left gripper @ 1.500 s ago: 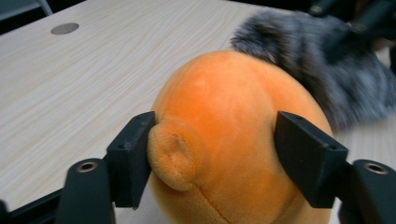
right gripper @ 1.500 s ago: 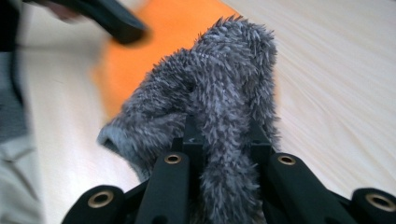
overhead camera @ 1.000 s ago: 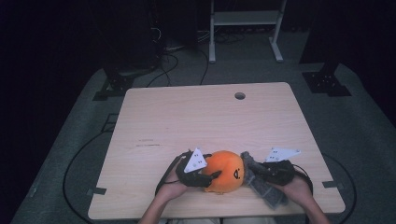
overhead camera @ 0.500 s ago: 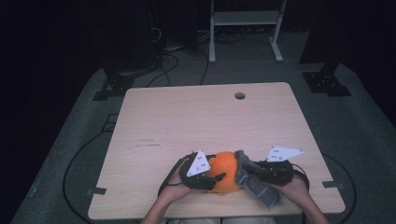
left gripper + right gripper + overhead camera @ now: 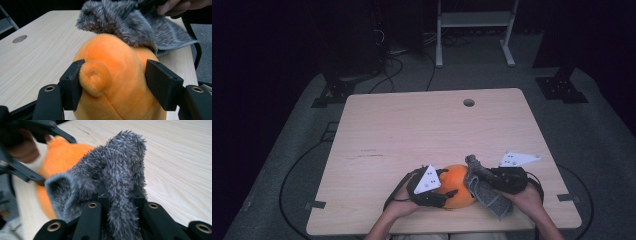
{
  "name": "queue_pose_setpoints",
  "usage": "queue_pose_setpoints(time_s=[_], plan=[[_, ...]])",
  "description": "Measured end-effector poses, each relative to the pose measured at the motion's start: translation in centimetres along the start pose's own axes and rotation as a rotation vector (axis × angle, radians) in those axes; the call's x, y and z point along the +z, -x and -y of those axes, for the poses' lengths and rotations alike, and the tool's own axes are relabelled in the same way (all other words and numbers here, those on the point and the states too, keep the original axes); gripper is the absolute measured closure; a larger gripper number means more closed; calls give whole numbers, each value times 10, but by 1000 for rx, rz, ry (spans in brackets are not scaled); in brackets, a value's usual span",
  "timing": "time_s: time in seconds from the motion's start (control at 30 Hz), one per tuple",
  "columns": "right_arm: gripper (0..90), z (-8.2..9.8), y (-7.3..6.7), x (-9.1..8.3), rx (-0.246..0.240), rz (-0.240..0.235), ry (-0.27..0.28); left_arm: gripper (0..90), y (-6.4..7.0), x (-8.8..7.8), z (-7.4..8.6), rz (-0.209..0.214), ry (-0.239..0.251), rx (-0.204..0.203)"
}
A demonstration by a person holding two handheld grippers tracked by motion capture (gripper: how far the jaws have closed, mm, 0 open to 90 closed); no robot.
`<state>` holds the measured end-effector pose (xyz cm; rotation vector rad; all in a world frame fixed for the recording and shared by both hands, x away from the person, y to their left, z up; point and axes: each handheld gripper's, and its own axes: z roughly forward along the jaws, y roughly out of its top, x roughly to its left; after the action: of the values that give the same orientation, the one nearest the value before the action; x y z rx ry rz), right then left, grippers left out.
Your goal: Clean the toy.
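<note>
The orange plush (image 5: 456, 185) sat on the table (image 5: 422, 130), close to the near edge and well away from the round hole (image 5: 468, 102) at the far side. It served as the centre of the work, with a gripper on either side of it.

The left gripper (image 5: 439, 192) lay to the left of the plush, its jaws reaching round the soft body. In the left gripper view the two black jaws flanked the plush (image 5: 117, 82): the left one pressed against a small rounded nub (image 5: 93, 77) on its side, and the right one sat against the opposite flank, so the plush was pinched between them. The jaws had just closed a little further on it.

The right gripper (image 5: 479, 180) lay to the right of the plush, its jaws pressed together on a grey furry cloth (image 5: 484, 187). In the right gripper view the cloth (image 5: 117, 182) rose bunched from between the jaws and leaned toward the plush (image 5: 60, 155). From the left gripper view the cloth (image 5: 130, 22) draped over the top of the plush, touching it, and trailed off onto the table (image 5: 37, 50) behind. In the high view the rest of the cloth hung down to the right of the plush, toward the near edge.
</note>
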<state>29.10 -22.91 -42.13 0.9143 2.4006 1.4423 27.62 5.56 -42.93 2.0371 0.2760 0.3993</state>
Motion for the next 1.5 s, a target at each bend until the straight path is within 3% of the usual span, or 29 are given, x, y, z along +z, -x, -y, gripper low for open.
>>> queue_pose_setpoints(time_s=[0.03, 0.1, 0.13, 0.23, 0.3, 0.4, 0.47, 0.5, 0.6, 0.7, 0.73, 0.77, 0.83, 0.87, 0.9, 0.93, 1.0, 1.03, 1.07, 1.1, 1.2, 1.3, 1.33, 1.37, 1.47, 1.5], plan=[[757, 0, 0, 0, 0, 0, 0, 332, 1, 1, 0, -1, -1, 8], [757, -7, -7, -1, -22, -46, 31, 332, 3, 2, -2, -1, 0, 17], [756, -13, -14, 3, -56, -51, 27, 331, 3, 2, -2, -4, -6, 24], [758, -11, -14, 7, -76, -47, 22, 311, -1, -2, -2, 11, -9, 14], [758, -5, -11, 8, -79, -40, 24, 236, -10, -8, -3, 32, -5, -34], [758, -1, -9, 4, -75, -34, 30, 165, -20, -9, 0, 39, -30, -145], [757, 1, -7, 4, -66, -37, 35, 281, -17, -5, 4, 55, -27, -140], [756, 1, -6, 5, -66, -38, 35, 320, -16, -3, 5, 38, -29, -122], [753, 2, -3, 6, -77, -23, 39, 394, -14, -2, 4, 27, -15, -131], [757, 1, 2, 4, -78, 46, 4, 396, -11, -1, 2, 21, -11, -116], [760, 0, 2, 2, -57, 55, 1, 396, -10, 0, 2, 16, -15, -102], [760, -4, -1, -1, -42, 33, 20, 396, -9, 0, 1, 14, -15, -89], [760, -10, -12, -2, -93, 2, 42, 388, -8, 1, 1, 13, -17, -80], [760, -11, -21, 2, -152, 26, 28, 345, -10, -1, 1, 30, -23, -80], [760, -11, -21, 2, -152, 26, 28, 296, -10, -1, 1, 30, -23, -80], [760, -9, -21, 3, -156, 22, 31, 296, -12, -4, 1, 36, -21, -95], [759, -5, -14, 3, -128, 22, 25, 205, -15, -5, 0, 25, -36, -139], [759, -2, -11, 3, -114, 26, 25, 195, -16, -5, 0, 28, -43, -149], [758, 1, -8, 2, -100, 23, 23, 241, -16, -4, 0, 38, -43, -157], [758, 1, -8, 2, -100, 23, 23, 241, -15, -3, 1, 49, -34, -149], [758, -1, -4, -4, -87, 34, 15, 381, -10, -2, 0, 26, -21, -116], [758, -7, -8, -10, -84, 55, 47, 399, -6, 0, -3, 15, -18, -79], [758, -12, -13, -13, -96, 38, 67, 399, -3, 1, -5, 15, -16, -59], [759, -19, -23, -14, -138, 25, 72, 400, -1, 2, -6, 13, -17, -42], [759, -30, -42, -8, -199, -14, 65, 406, 8, 3, -10, 19, -21, 16], [759, -31, -45, -4, -222, -6, 49, 404, 9, 3, -10, 11, -35, 25]])
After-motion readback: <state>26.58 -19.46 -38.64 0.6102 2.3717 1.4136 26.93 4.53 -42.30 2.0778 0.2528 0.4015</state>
